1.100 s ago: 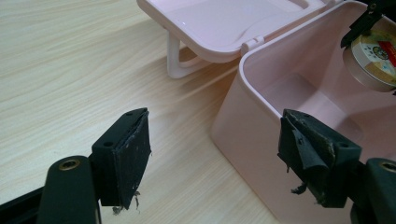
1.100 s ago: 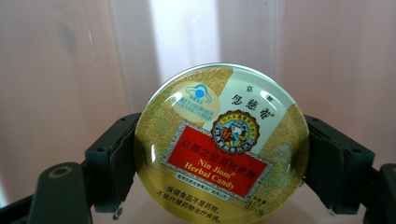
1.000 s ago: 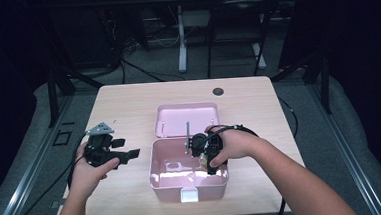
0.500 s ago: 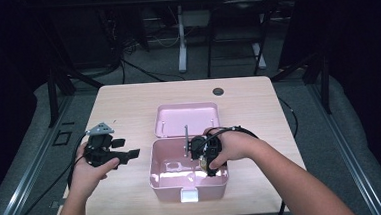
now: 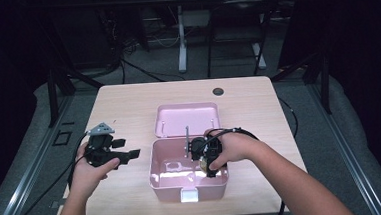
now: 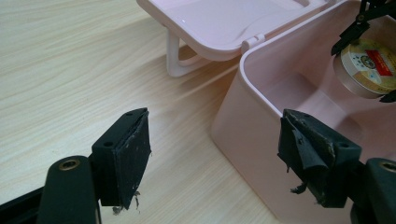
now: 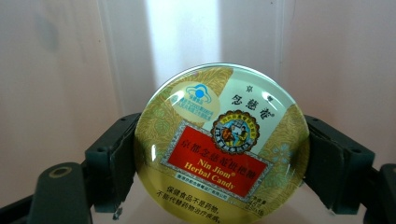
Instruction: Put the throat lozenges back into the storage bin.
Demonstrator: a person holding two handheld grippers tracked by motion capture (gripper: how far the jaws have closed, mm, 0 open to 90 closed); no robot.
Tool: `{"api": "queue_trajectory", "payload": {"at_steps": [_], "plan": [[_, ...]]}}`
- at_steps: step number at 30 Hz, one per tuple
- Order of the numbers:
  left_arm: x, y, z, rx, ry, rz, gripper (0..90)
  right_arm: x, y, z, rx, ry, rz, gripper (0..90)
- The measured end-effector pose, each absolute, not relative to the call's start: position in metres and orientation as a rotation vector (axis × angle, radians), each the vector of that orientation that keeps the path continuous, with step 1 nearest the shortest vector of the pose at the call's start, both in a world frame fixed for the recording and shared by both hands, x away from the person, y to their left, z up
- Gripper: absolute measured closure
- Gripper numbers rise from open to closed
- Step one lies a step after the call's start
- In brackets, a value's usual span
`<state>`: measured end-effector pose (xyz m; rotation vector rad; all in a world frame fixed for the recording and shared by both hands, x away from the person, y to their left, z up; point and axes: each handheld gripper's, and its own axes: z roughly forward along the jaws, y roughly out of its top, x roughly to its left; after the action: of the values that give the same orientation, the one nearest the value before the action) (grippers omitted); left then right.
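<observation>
Gripping a candy tin (image 7: 222, 147), the right hand-held gripper (image 7: 219, 172) sits walled by the pink box (image 5: 154, 165).

I see a light wood-grain bench (image 5: 128, 106). A pink box (image 5: 188, 188) sits on it near the front edge, its lid (image 5: 186, 118) swung open behind and resting on the wood. There's a small dark round spot (image 5: 218, 91) near the far edge.

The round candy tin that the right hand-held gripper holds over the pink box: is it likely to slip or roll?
The candy tin looks glossy and stiff, so it may slip between the right hand-held gripper pads, which grip only its curved rim. Being round, it could roll if dropped on edge. Inside the pink box, the walls should probably stop it.
</observation>
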<state>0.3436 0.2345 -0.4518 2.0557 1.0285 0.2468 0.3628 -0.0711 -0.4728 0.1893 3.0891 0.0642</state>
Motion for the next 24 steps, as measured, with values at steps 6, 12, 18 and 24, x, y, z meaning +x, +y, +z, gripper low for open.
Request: {"api": "queue_trajectory", "payload": {"at_steps": [6,12,18,24], "plan": [[0.3437,0.2351,-0.4520,2.053,1.032,0.245,25.0,0.3641,-0.0704,-0.4761,0.190,3.082,0.070,19.8],[0.3441,0.2356,-0.4522,2.057,1.032,0.246,25.0,0.3647,-0.0704,-0.4802,0.187,3.078,0.049,19.8],[0.3437,0.2367,-0.4511,2.054,1.029,0.244,25.0,0.3642,-0.0695,-0.4821,0.180,3.078,0.045,19.8],[0.3434,0.2370,-0.4519,2.056,1.031,0.244,25.0,0.3635,-0.0677,-0.4822,0.173,3.077,0.035,19.8]]}}
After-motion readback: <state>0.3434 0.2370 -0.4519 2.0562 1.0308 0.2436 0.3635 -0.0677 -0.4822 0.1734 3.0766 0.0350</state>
